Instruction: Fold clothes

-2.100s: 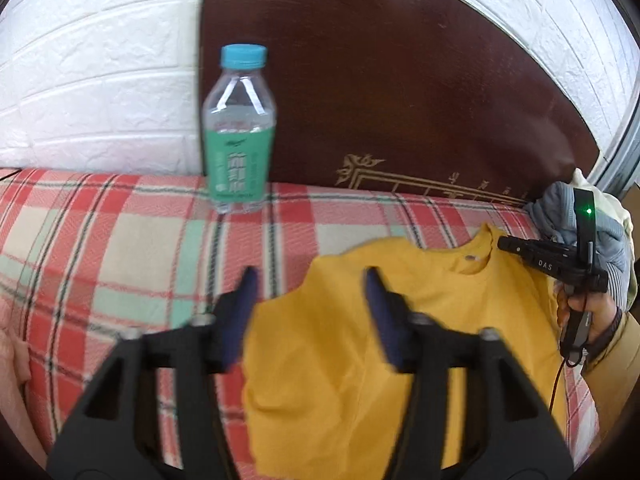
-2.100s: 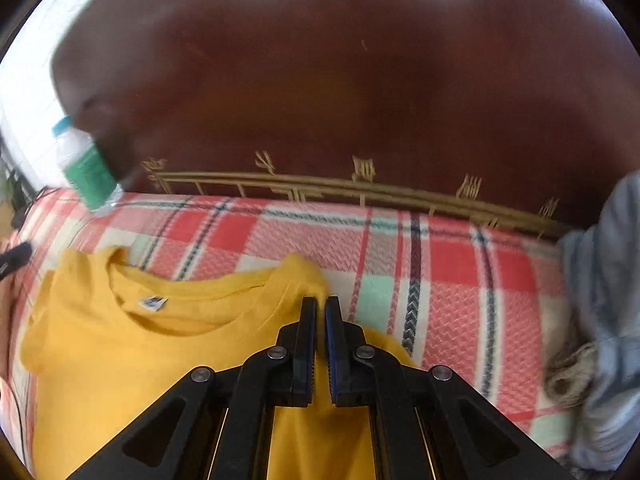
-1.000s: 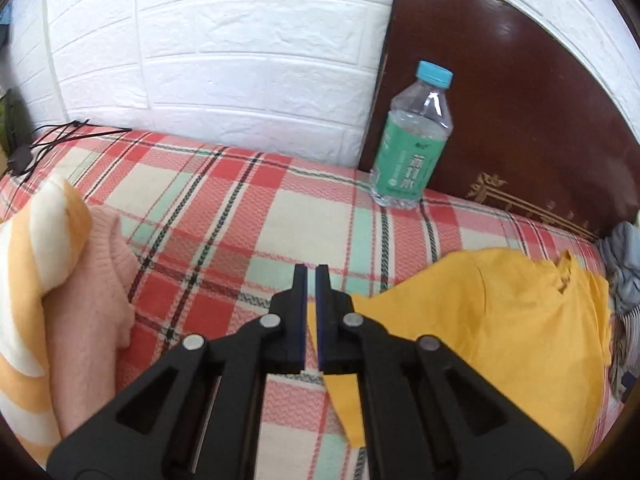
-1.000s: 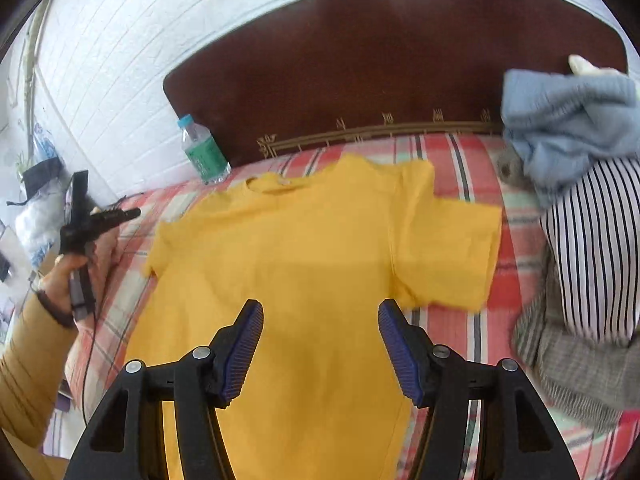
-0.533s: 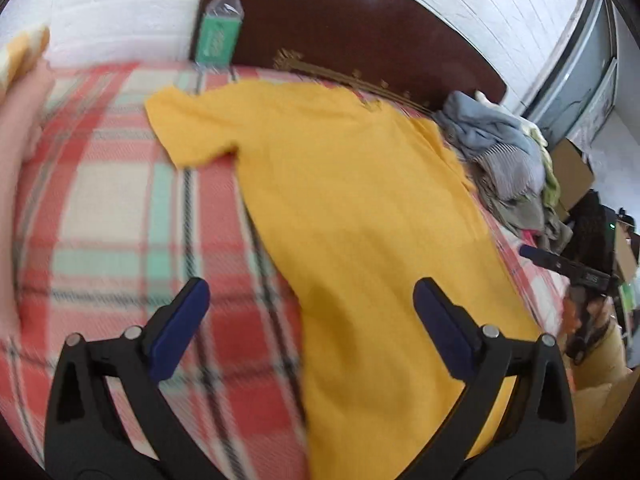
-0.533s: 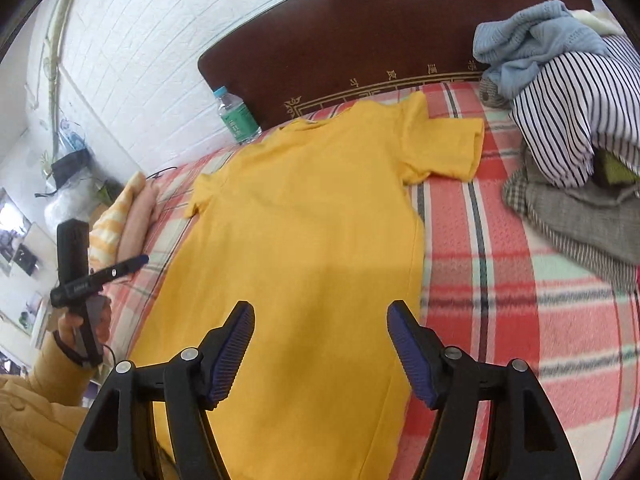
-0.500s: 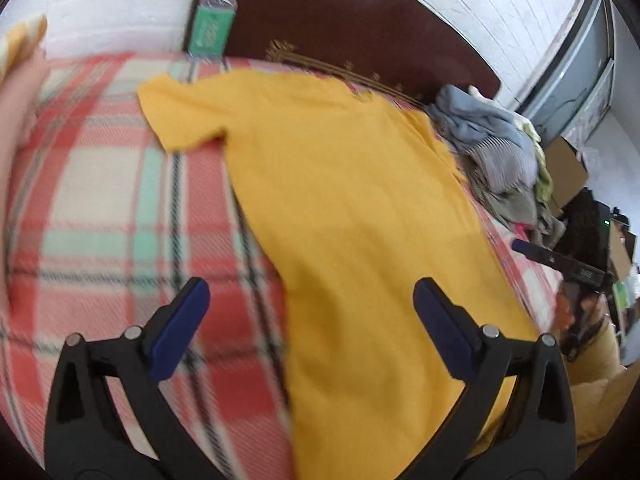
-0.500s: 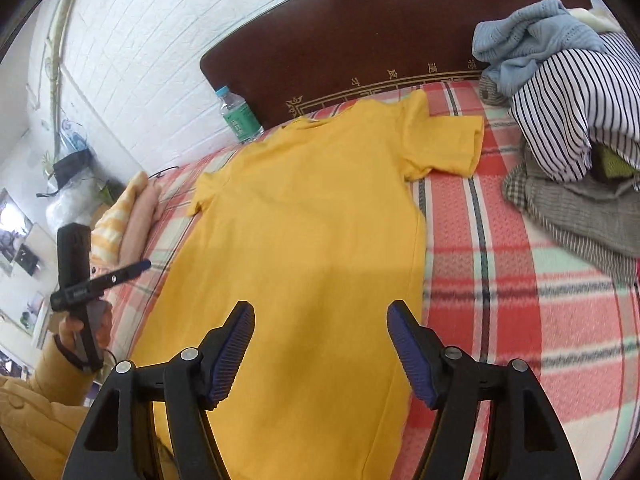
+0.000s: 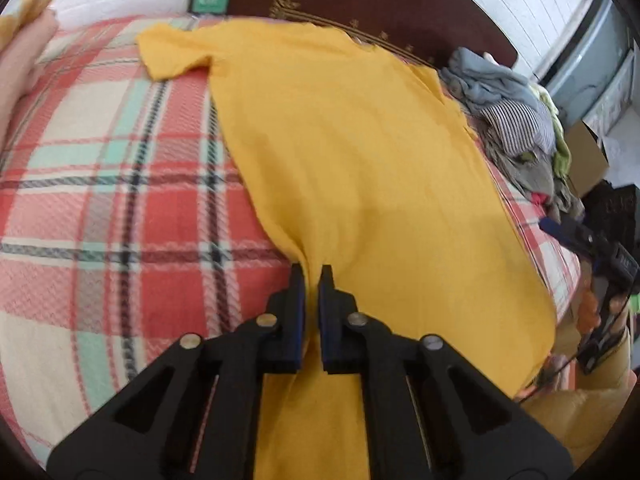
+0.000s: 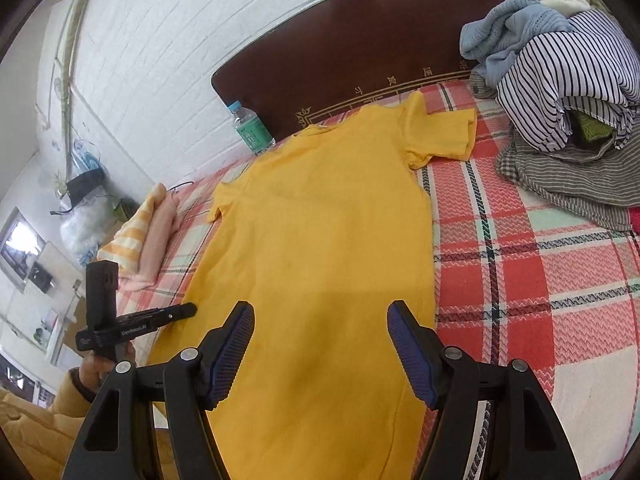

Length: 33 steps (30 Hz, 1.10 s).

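Shirt (image 10: 320, 240) flat on bed (image 10: 540, 280): soft, light, drapes. My left claw (image 9: 311, 276) pinches its hem edge; right claw (image 10: 320, 344) spread above. I'd grip hem corners.

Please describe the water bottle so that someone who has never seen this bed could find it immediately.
Start at the dark brown headboard at the far end of the plaid bed. At the headboard's left end, where it meets the white brick wall, the water bottle stands upright beyond the collar of the yellow T-shirt. It is the only clear plastic thing there, with a light blue cap and green label.
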Motion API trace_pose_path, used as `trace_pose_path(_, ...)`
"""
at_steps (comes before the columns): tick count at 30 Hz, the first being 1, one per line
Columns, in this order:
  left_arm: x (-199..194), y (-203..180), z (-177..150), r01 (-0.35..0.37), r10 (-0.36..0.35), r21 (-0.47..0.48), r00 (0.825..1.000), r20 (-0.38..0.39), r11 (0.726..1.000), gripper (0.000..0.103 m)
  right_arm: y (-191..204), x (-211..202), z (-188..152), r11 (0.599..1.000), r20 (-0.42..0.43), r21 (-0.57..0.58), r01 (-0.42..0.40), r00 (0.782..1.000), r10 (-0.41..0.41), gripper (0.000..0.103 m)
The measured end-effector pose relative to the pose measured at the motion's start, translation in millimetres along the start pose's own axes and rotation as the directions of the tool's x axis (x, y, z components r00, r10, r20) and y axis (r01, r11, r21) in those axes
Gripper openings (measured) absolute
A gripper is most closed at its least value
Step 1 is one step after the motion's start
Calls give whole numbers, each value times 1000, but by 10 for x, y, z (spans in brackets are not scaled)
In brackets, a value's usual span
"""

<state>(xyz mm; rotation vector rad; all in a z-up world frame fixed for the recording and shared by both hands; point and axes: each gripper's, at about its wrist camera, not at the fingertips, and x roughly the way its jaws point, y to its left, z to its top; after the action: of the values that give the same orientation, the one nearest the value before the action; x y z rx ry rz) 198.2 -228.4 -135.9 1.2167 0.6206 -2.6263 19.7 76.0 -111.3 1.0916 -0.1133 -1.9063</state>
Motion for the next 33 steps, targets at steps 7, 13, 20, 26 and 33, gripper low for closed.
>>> trace_pose_path(7,-169,280,155,-59,62,-92,998,30,994,7,-78,-116,-93,1000,-10,17,14,1000,-13,71)
trace_pose_path(13,-113,378,7,37,-39,-45,997,-61,998,11,-19,-32,-303,999,-101,-10,-34,994,32,71)
trace_pose_path(20,-486,369,-347,168,-169,-32,985,-30,985,97,169,28,-660,993,-229,-63,-104,970,87,71)
trace_pose_path(26,-473,310,-668,180,-179,9,980,-84,984,96,255,45,-854,977,-244,-44,-207,951,191,35)
trace_pose_path(33,-690,307,-691,232,-236,-49,965,-111,971,3,254,-342,-819,967,-147,-2,-257,956,254,7)
